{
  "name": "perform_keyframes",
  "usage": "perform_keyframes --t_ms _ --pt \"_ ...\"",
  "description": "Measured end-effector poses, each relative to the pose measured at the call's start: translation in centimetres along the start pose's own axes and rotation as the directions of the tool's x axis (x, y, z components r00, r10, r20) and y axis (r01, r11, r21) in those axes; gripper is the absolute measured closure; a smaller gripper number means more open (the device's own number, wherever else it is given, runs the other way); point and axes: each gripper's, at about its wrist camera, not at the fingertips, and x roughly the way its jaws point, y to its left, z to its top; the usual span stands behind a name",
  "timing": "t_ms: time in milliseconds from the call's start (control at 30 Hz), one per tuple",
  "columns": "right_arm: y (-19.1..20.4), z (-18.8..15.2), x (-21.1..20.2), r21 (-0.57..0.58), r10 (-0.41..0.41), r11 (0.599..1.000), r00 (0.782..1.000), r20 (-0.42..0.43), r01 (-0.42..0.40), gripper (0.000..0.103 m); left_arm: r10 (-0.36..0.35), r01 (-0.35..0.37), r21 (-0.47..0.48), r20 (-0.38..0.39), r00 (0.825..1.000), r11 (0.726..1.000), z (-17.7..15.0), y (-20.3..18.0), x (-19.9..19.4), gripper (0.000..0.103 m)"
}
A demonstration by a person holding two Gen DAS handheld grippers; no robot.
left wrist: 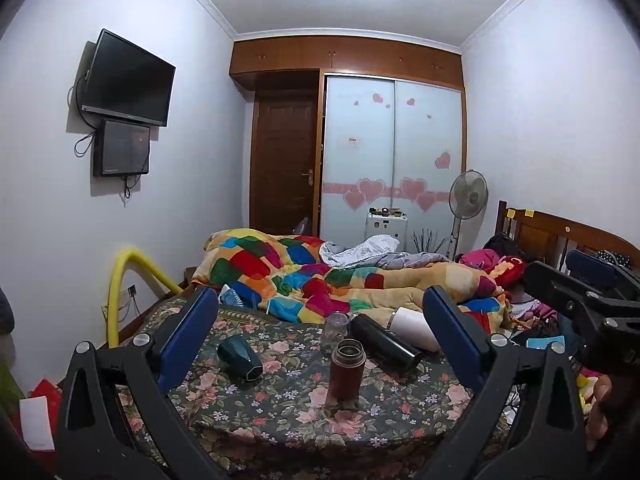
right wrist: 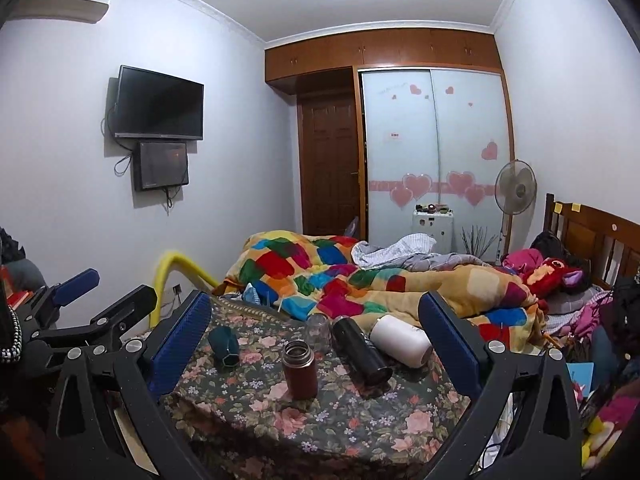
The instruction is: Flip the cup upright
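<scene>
A dark teal faceted cup (left wrist: 239, 357) lies on its side on the floral-cloth table (left wrist: 280, 420), left of centre; the right wrist view shows the cup (right wrist: 225, 347) too. A black bottle (left wrist: 386, 344) and a white cup (left wrist: 412, 328) also lie on their sides behind. A brown flask (left wrist: 347, 370) stands upright with its mouth open, and a small clear jar (left wrist: 334, 330) stands behind it. My left gripper (left wrist: 320, 332) is open and empty, short of the table. My right gripper (right wrist: 316, 328) is open and empty too; it also shows at the right edge of the left wrist view (left wrist: 580, 300).
A bed with a patchwork quilt (left wrist: 320, 276) lies right behind the table. A yellow padded rail (left wrist: 120, 288) stands at the left. A wooden headboard (right wrist: 592, 236), clothes and toys sit to the right. A fan (right wrist: 515, 190) and wardrobe are at the back.
</scene>
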Motion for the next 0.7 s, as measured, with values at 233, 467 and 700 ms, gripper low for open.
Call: perform_keyframes --t_ms 233,467,700 --pt "-0.04 -0.11 0.02 0.004 0.0 1.0 1.0 -0.003 0.0 0.0 -0.004 0.004 0.002 -0.007 1.0 1.0 0.12 -0.05 0.08 0.0" --pt "-0.19 -0.21 0.1 0.01 0.002 1.0 1.0 -0.008 -0.001 0.0 -0.008 0.008 0.0 -0.01 1.0 1.0 0.16 -0.2 0.34 0.0" --pt "-0.33 -0.19 0.17 0.014 0.0 1.0 1.0 -0.011 0.0 0.0 -0.01 0.01 0.001 -0.012 1.0 1.0 0.09 -0.17 0.45 0.0"
